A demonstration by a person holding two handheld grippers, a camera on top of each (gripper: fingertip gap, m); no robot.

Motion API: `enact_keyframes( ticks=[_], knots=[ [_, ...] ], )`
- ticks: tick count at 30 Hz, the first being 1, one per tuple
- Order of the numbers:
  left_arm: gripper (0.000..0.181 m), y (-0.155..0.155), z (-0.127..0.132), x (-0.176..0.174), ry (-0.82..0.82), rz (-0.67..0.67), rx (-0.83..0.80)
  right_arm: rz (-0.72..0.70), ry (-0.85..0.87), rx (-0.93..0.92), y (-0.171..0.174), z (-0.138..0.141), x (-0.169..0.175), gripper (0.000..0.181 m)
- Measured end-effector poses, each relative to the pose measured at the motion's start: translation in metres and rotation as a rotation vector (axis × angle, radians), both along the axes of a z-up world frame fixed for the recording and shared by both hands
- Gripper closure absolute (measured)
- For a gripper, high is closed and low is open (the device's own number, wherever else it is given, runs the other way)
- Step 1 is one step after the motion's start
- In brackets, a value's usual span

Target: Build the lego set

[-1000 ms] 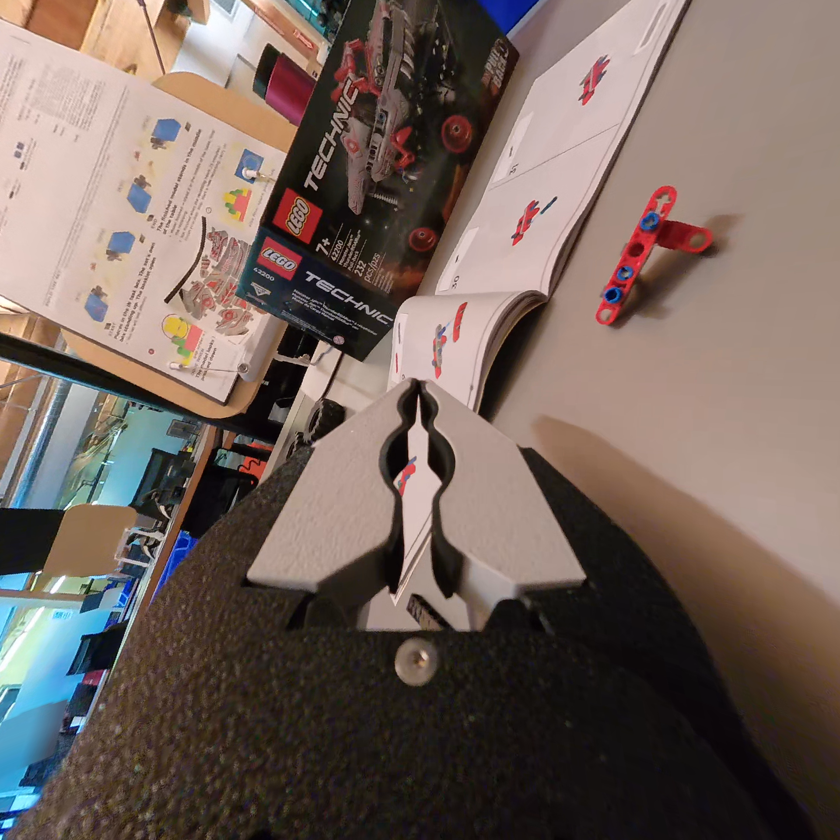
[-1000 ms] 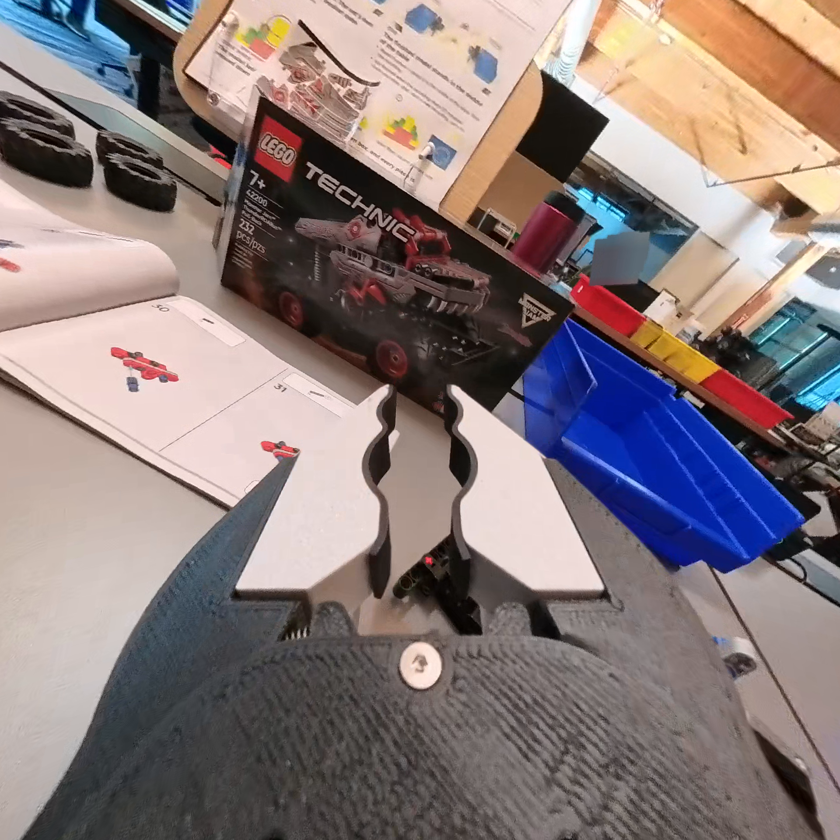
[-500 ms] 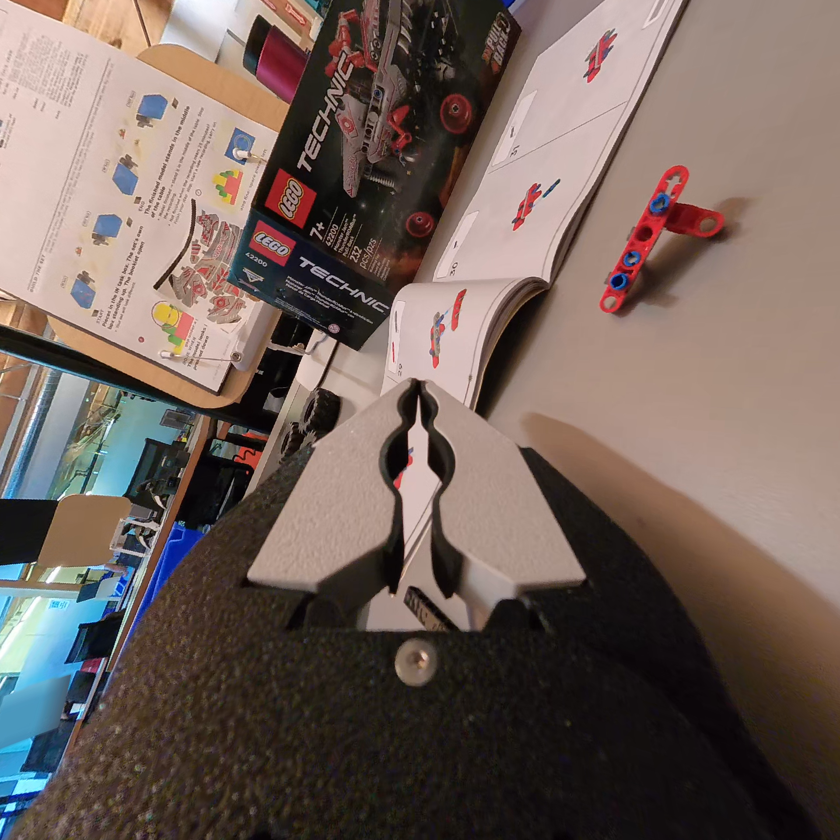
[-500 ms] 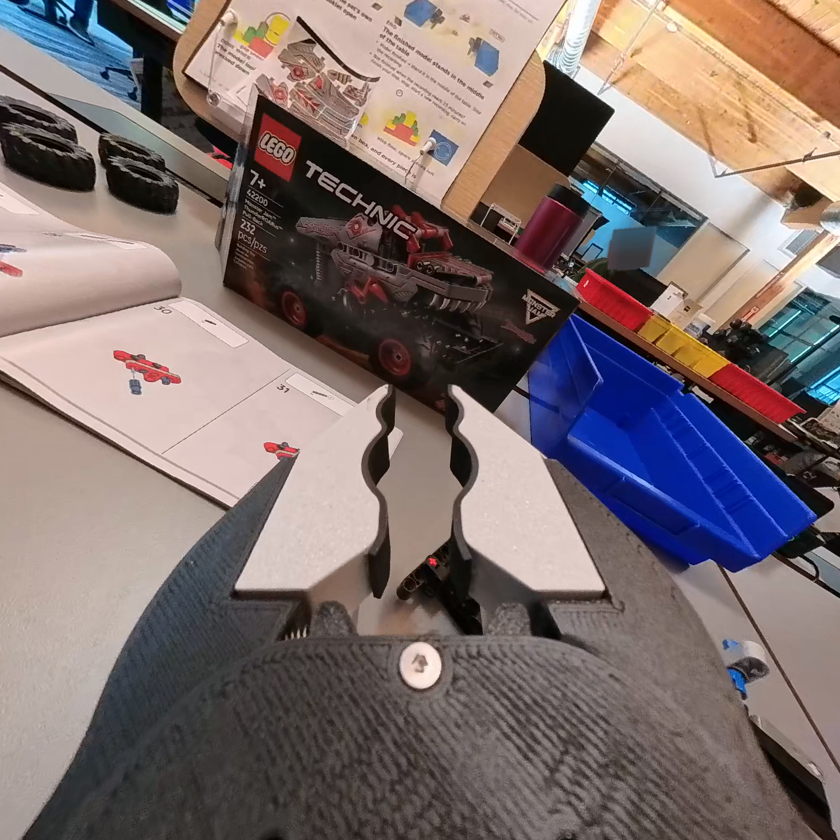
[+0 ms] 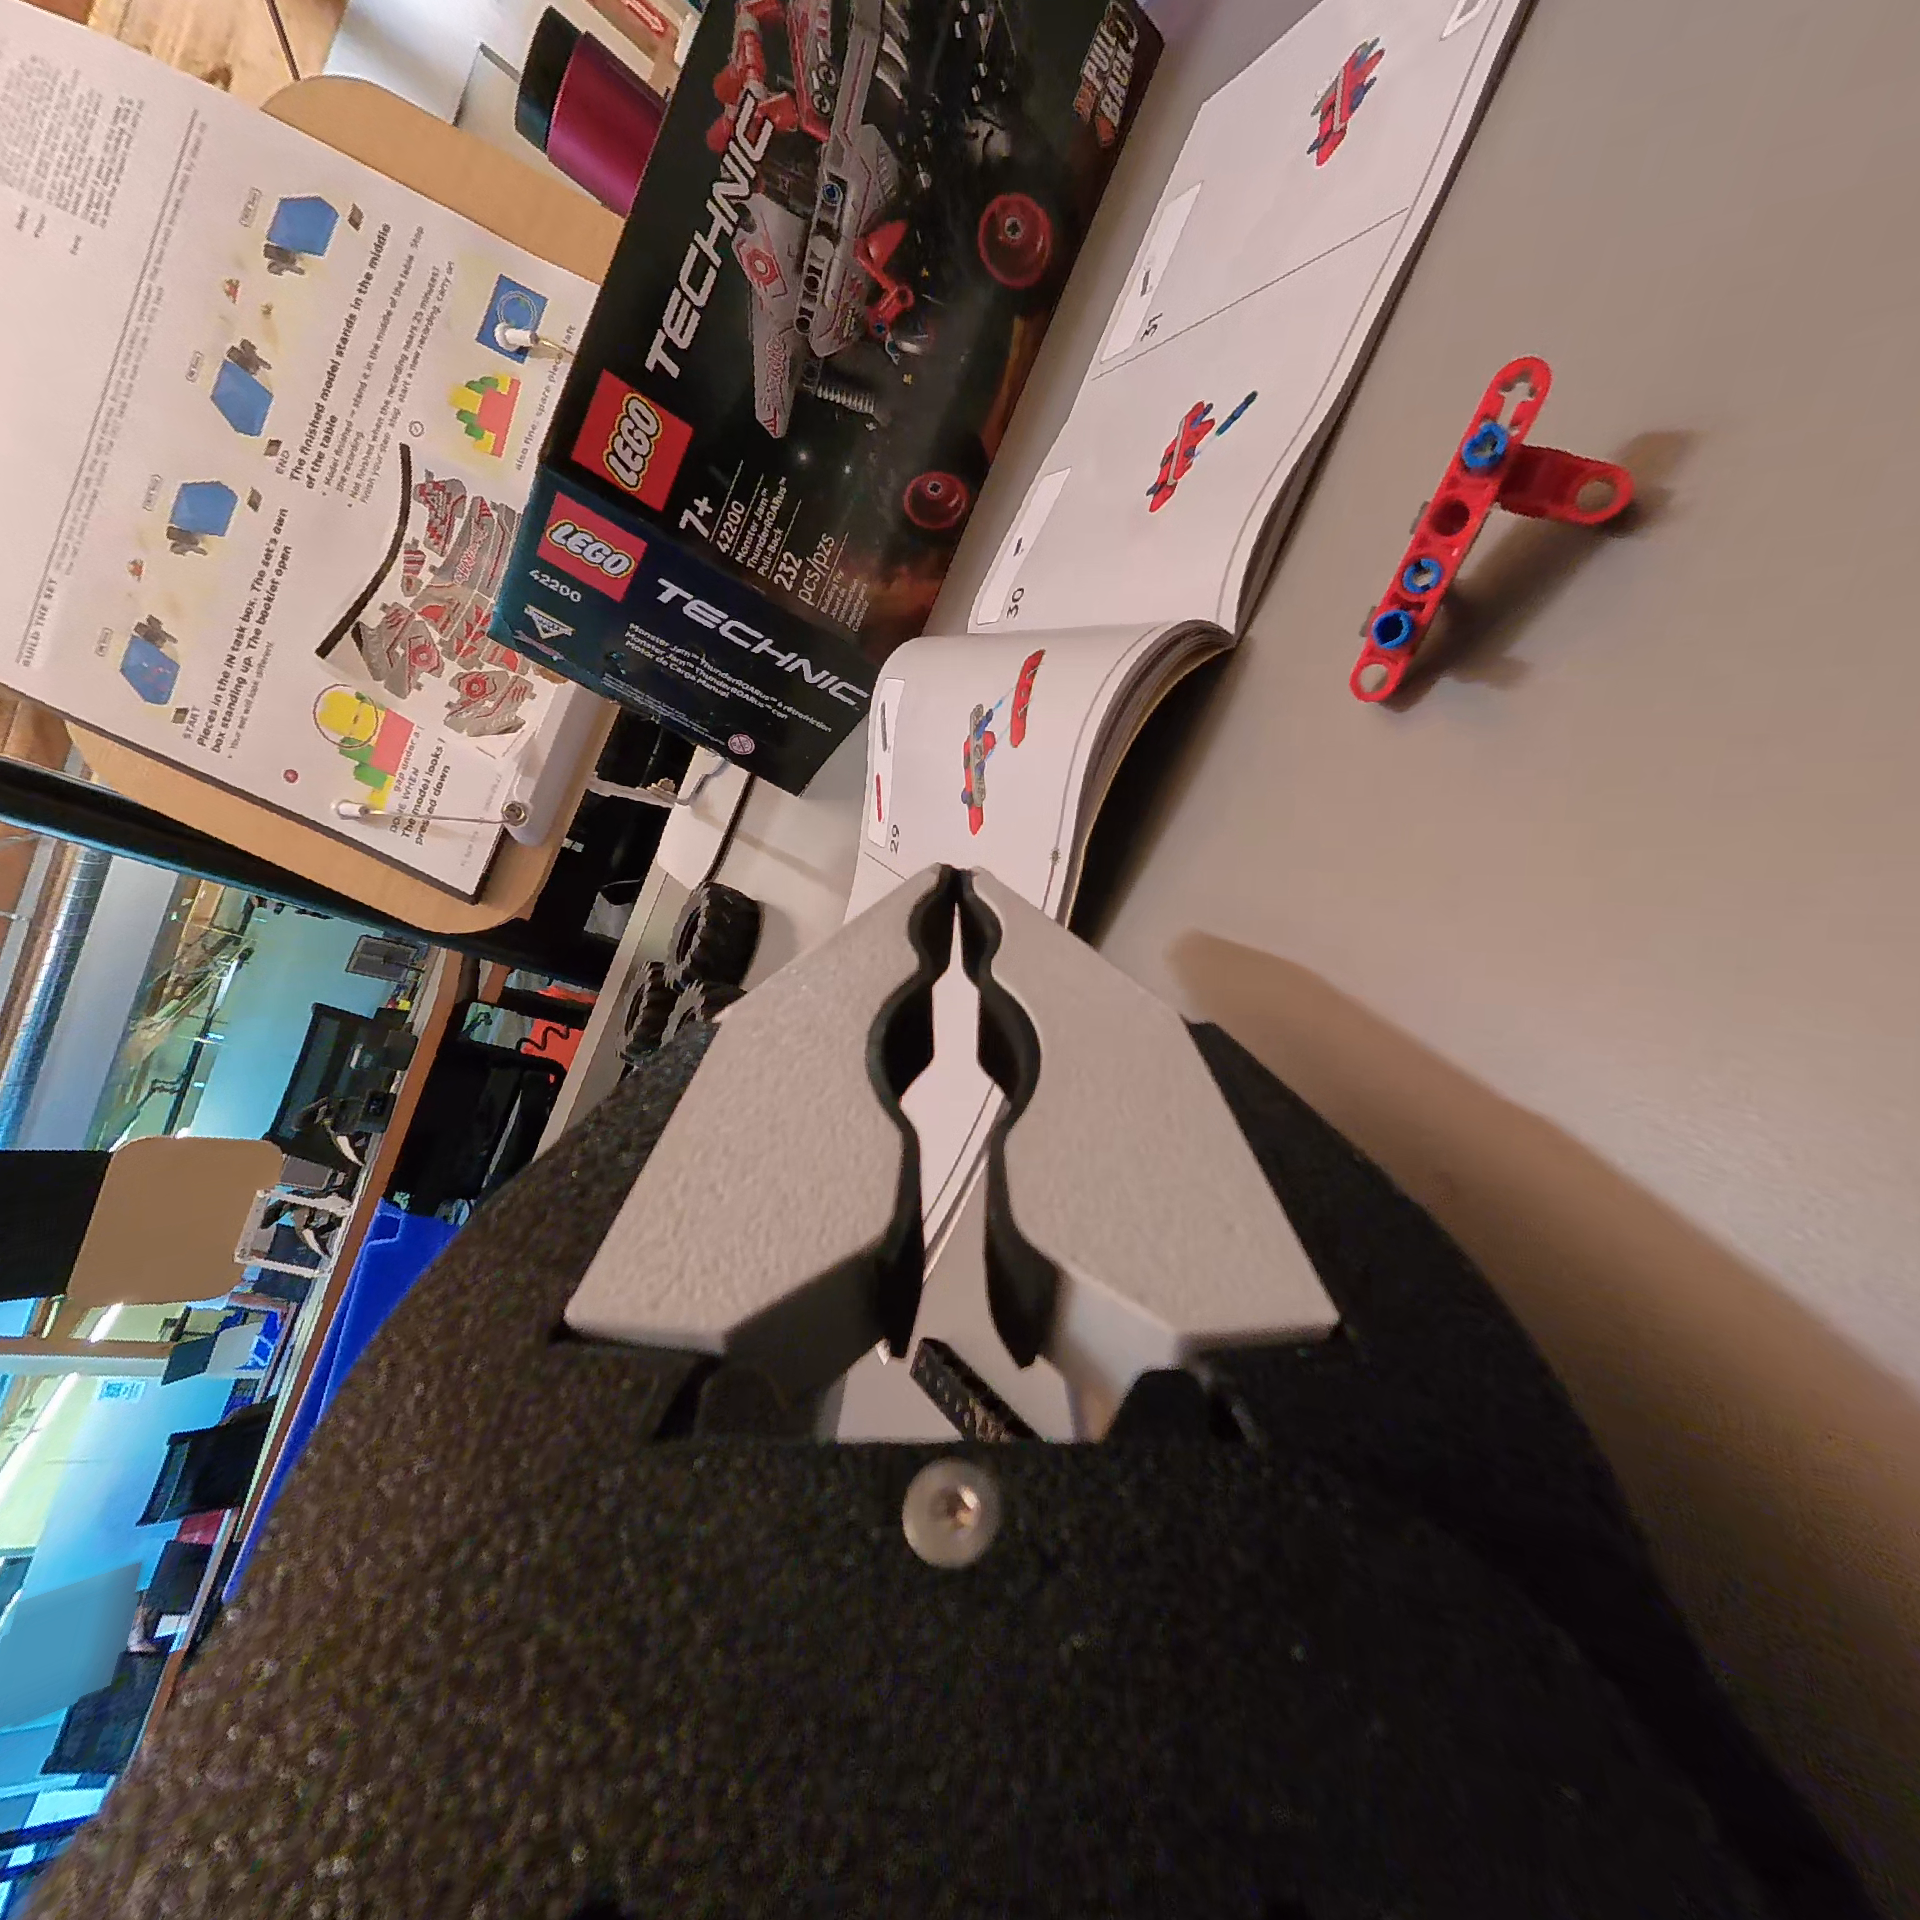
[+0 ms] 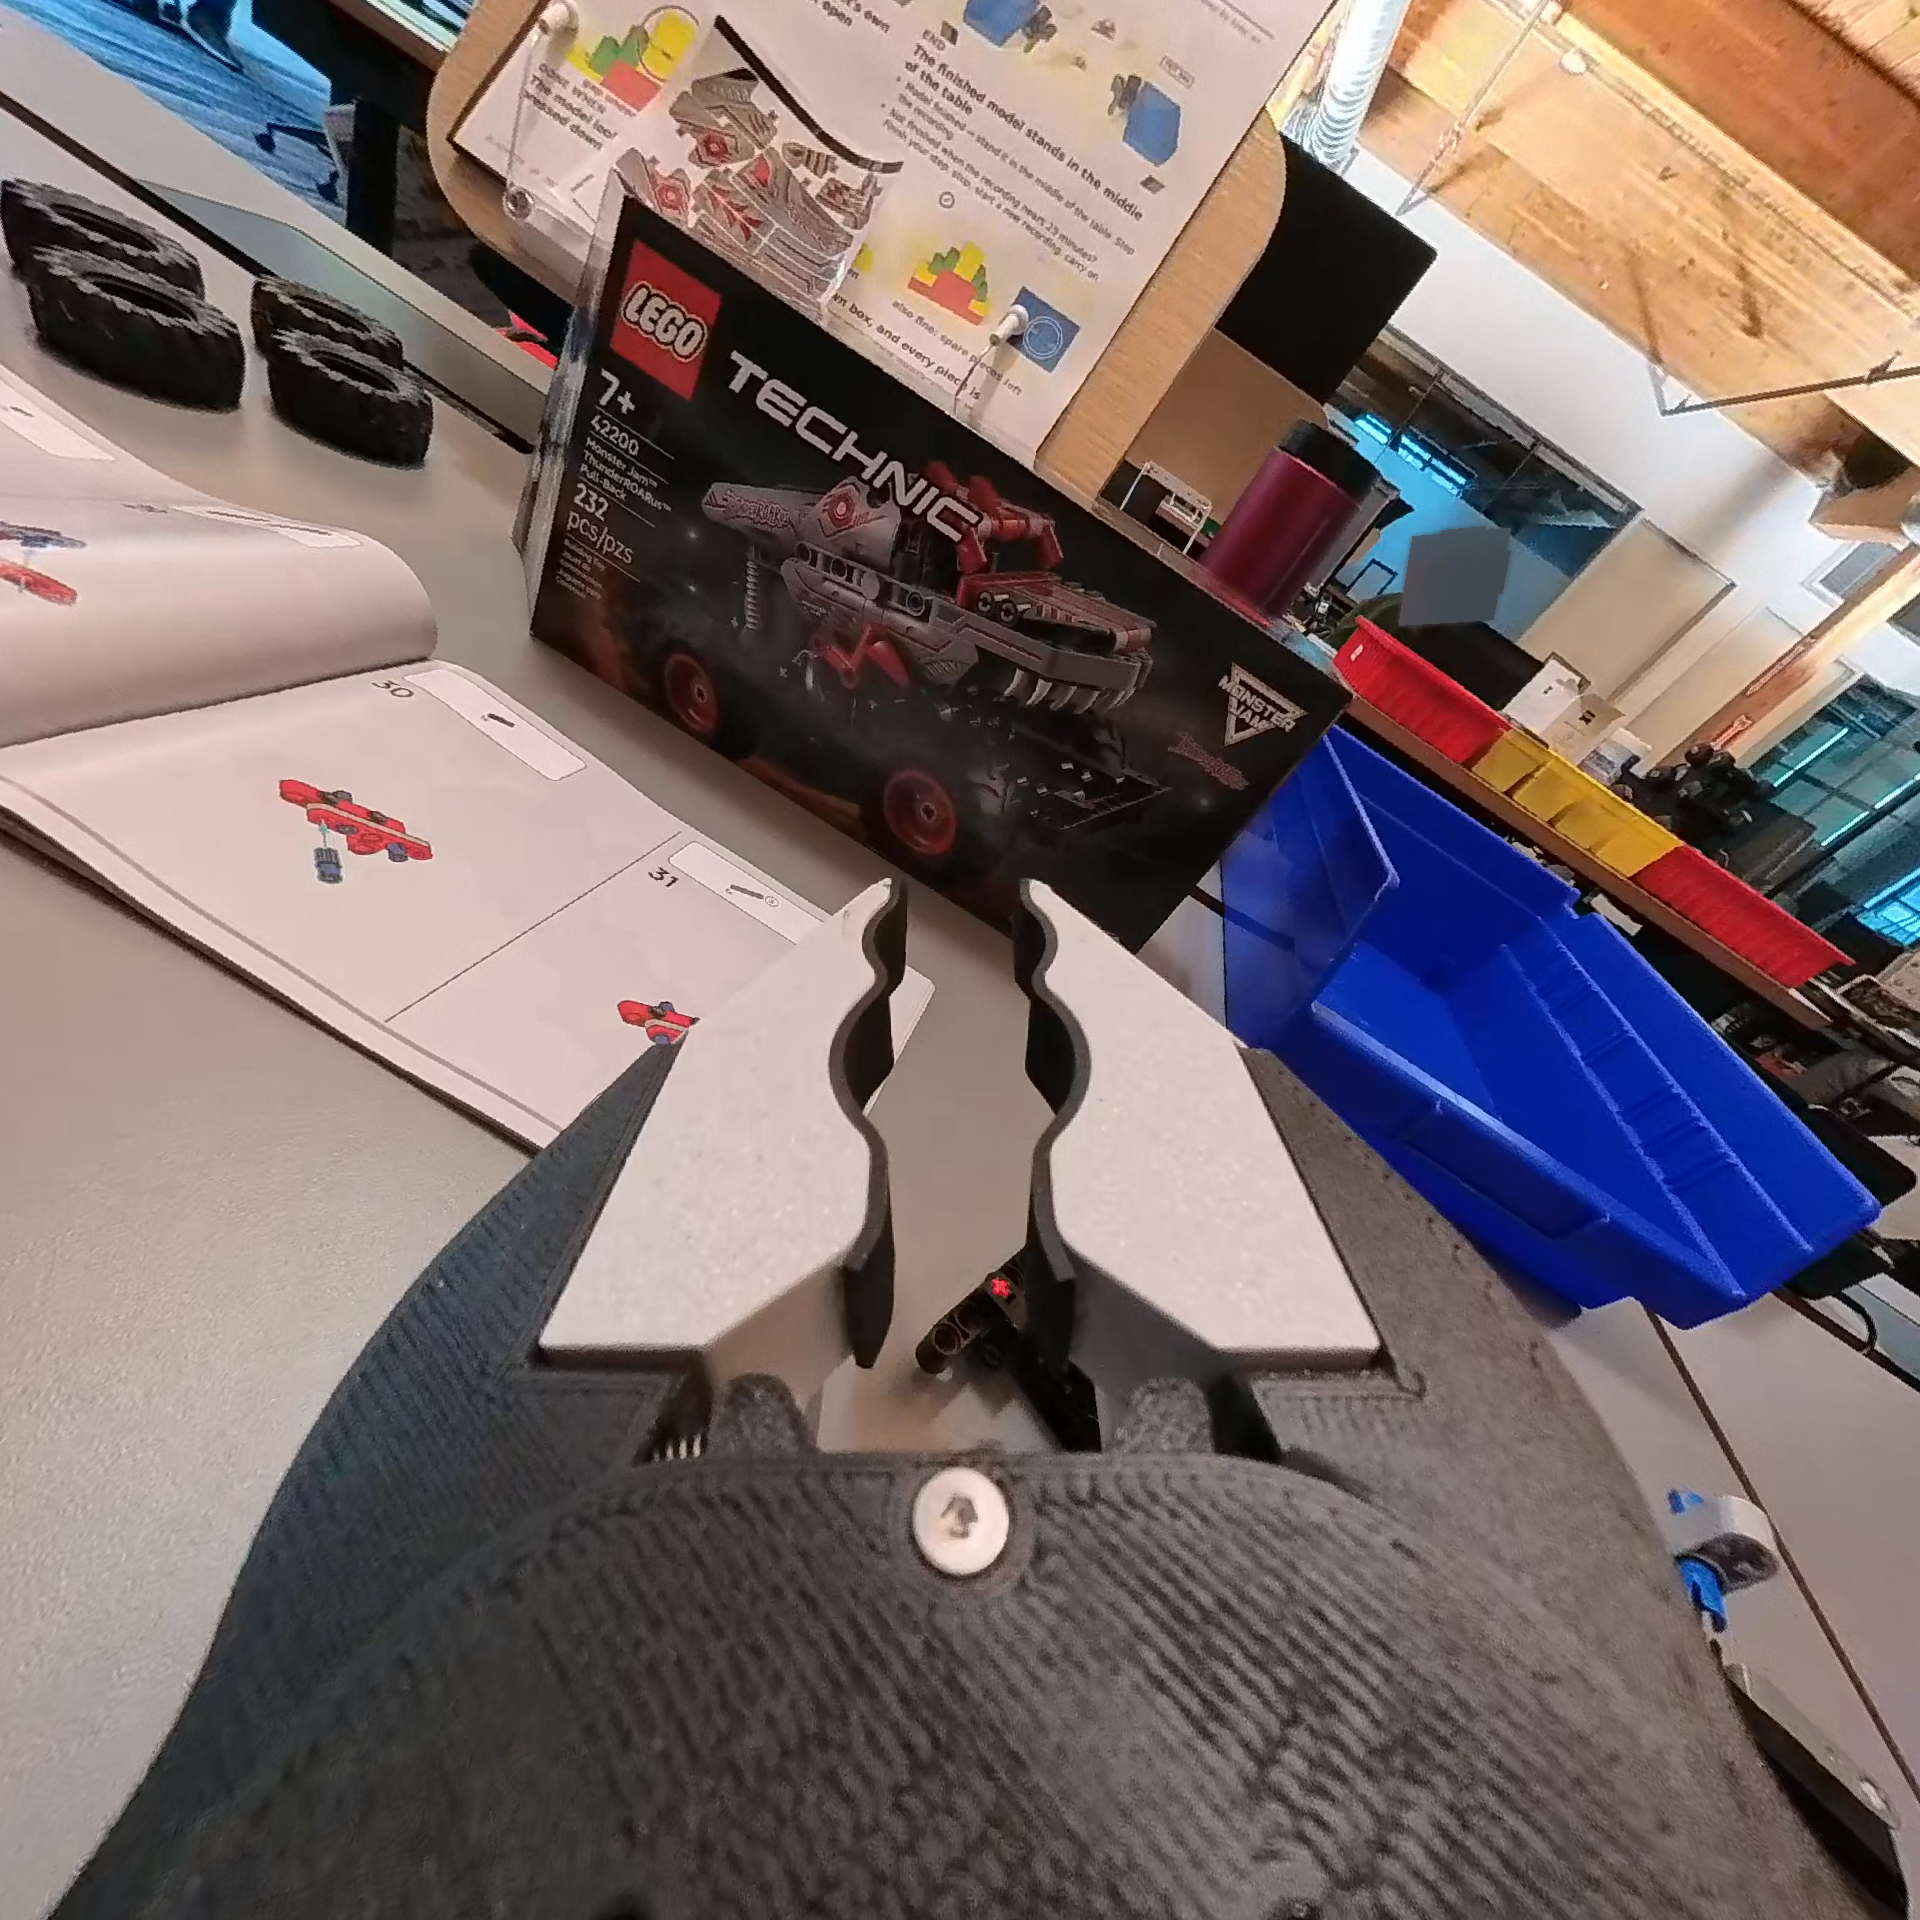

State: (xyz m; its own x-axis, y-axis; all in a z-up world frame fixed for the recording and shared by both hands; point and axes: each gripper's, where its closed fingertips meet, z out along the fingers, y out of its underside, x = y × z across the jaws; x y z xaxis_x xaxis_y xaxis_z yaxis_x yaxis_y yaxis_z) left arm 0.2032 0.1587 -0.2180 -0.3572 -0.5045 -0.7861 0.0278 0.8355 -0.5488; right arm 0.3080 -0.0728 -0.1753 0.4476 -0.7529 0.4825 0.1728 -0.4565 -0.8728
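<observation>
A red beam assembly with blue pins (image 5: 1455, 530) lies on the grey table (image 5: 1558, 987), ahead and to the right of my left gripper (image 5: 956, 883). That gripper is shut with its tips touching and nothing between them. My right gripper (image 6: 956, 894) is open by a narrow gap and holds nothing at its tips. It hovers over the edge of the open instruction booklet (image 6: 364, 831). A small black piece with a red mark (image 6: 977, 1314) shows low in the gap. I cannot tell whether it rests on the table.
The set's box (image 6: 883, 623) stands upright behind the booklet (image 5: 1195, 468). Black tyres (image 6: 135, 312) lie at the far left and also show in the left wrist view (image 5: 707, 956). A blue bin (image 6: 1507, 1039) sits right of the box. An instruction board (image 5: 260, 468) stands behind. The tips of one gripper are about 25 cm away from the tips of the other.
Both views have drifted slightly as the grippers shifted. The red beam assembly sits a little higher in the left wrist view. Neither gripper's opening has changed.
</observation>
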Motion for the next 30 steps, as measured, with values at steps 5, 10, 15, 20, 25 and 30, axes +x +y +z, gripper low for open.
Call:
enact_keyframes(
  ticks=[5, 10, 15, 20, 25, 30],
  knots=[
    [0.181, 0.000, -0.001, 0.000, 0.004, 0.000, 0.000, 0.004, 0.000, -0.006, 0.001, -0.001, 0.000, 0.164],
    [0.181, 0.000, -0.002, 0.000, 0.006, 0.000, 0.005, 0.009, -0.002, -0.011, 0.002, -0.001, -0.001, 0.164],
    [0.181, 0.000, -0.002, 0.001, 0.009, -0.001, 0.002, 0.013, 0.001, -0.016, 0.003, -0.002, -0.001, 0.164],
    [0.181, -0.001, 0.002, 0.000, -0.009, -0.004, -0.011, 0.029, -0.004, -0.025, 0.006, -0.002, -0.003, 0.164],
    [0.181, 0.001, 0.035, -0.005, -0.068, -0.007, -0.182, 0.027, -0.018, -0.092, 0.008, -0.007, -0.003, 0.165],
    [0.181, 0.048, 0.091, -0.018, -0.145, 0.077, -0.329, 0.022, -0.033, -0.136, 0.008, -0.011, -0.003, 0.165]
  ],
)
